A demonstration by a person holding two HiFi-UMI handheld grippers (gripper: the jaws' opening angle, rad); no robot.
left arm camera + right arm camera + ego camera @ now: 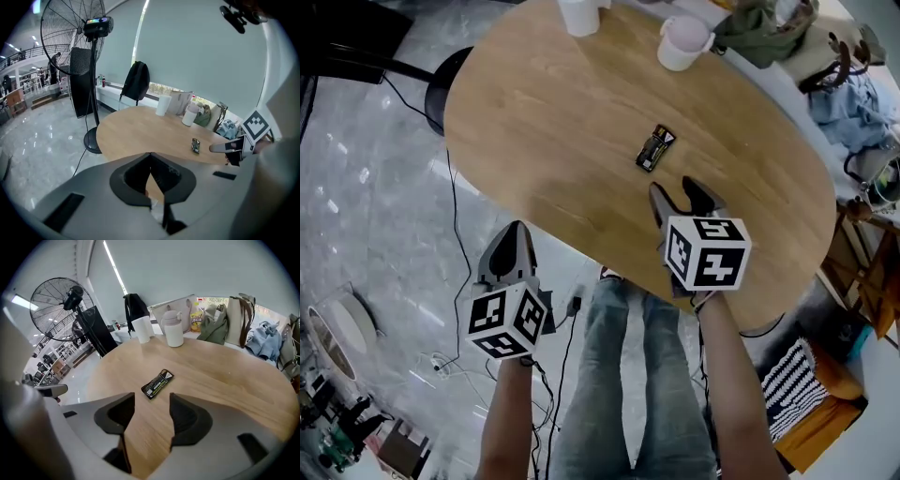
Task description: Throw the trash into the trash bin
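Floor [375, 206] of grey polished stone lies wide open on the left, crossed only by a thin black cable [453, 211], and the left gripper [514, 246] hangs over it just off the near edge of the wooden table [553, 112], its jaws pressed together with nothing between them. The tabletop is a long rounded oval, bare across most of its middle. A dark trash wrapper [655, 148] lies flat there, well apart from the white cup [578, 15] and the lidded mug [682, 42] at the far rim. Its print – pale and yellowish – is too small to read. Further right, the right gripper [674, 193] is above the table near its front edge, jaws spread and empty, the wrapper just ahead of them and untouched. Bags [766, 30] crowd the far right edge.
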